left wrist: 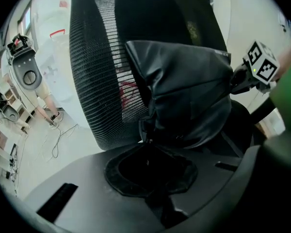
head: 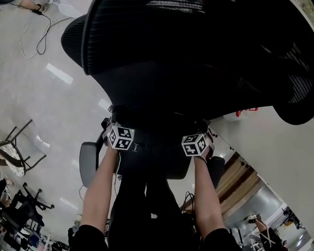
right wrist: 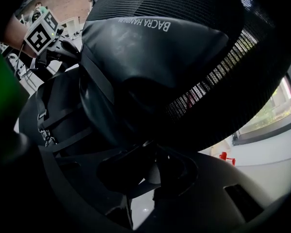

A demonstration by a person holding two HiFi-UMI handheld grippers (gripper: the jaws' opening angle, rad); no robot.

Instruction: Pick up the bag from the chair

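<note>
A person reaches both arms round a black office chair from behind its mesh backrest. A black bag stands on the chair, just in front of the backrest and leaning against it. In the left gripper view, the left gripper has its jaws pressed together on a gathered fold at the bag's lower edge. In the right gripper view, the right gripper has its jaws likewise closed on the dark fabric at the foot of the bag, below its white lettering. Each gripper's marker cube shows at either side of the bag. A cable trails over the glossy pale floor beside the chair.
</note>
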